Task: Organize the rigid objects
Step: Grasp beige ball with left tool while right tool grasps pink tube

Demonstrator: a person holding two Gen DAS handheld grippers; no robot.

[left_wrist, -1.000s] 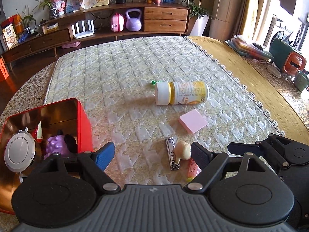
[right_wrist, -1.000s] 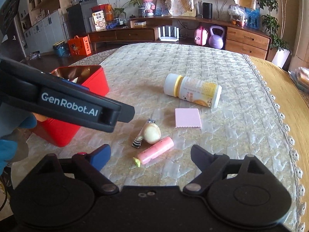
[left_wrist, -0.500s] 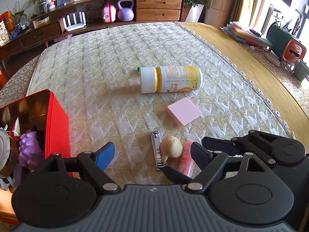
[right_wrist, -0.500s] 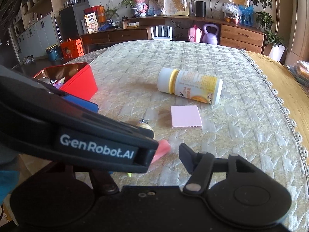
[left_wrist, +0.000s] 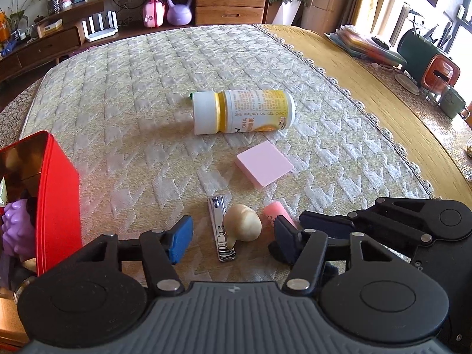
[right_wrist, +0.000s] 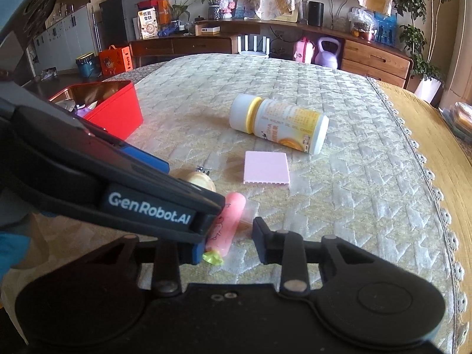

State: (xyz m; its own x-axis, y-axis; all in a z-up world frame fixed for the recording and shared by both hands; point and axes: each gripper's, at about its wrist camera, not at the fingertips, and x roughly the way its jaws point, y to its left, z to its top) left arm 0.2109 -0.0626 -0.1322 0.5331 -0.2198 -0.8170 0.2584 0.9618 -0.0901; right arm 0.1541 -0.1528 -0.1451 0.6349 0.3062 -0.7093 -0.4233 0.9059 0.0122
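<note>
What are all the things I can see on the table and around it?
bottle: 1, white and yellow, lying on its side mid-cloth
pink pad: 1, pink, just in front of the bottle
nail clipper: 1, silver, between the left gripper's fingers
beige lump: 1, cream, against the clipper
pink tube: 1, pink with green end, between the right gripper's fingers
red tin: 1, red, left side, holding a purple toy
kettlebell: 1, purple, under the shelf behind
left gripper: 1, black, jaws closing, nothing pressed yet
right gripper: 1, black, jaws closing around the tube
</note>
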